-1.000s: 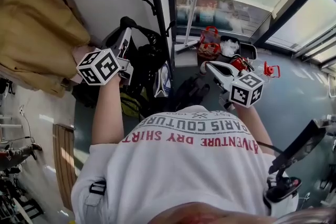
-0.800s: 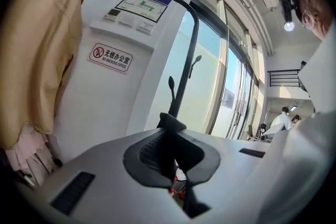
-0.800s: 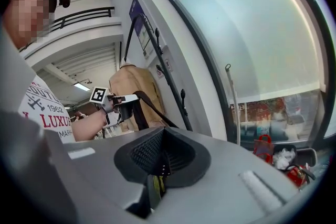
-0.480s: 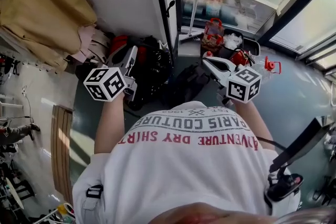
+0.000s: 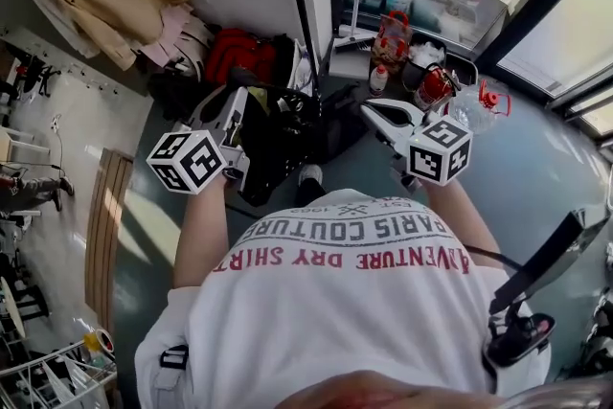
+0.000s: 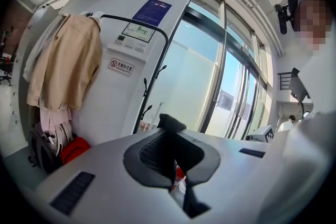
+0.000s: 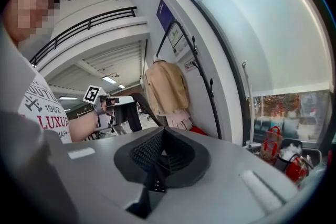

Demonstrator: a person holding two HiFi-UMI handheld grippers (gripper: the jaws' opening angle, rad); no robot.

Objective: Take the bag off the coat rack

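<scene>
Left forearm stretched forward, left gripper [image 5: 234, 101] clamped tight on the black bag [image 5: 275, 147] by its strap, bag hanging off the hooks beside the coat rack [image 5: 298, 7] pole, right gripper [image 5: 375, 114] held level nearby, jaws together, empty.

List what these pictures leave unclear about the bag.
Left gripper view: only the black strap pinched in the left hand-held gripper shows; the gripper's body hides the bag.
Head view: the bag's outline merges with dark clutter behind it.
Head view: the top edge cuts off the coat rack.
</scene>
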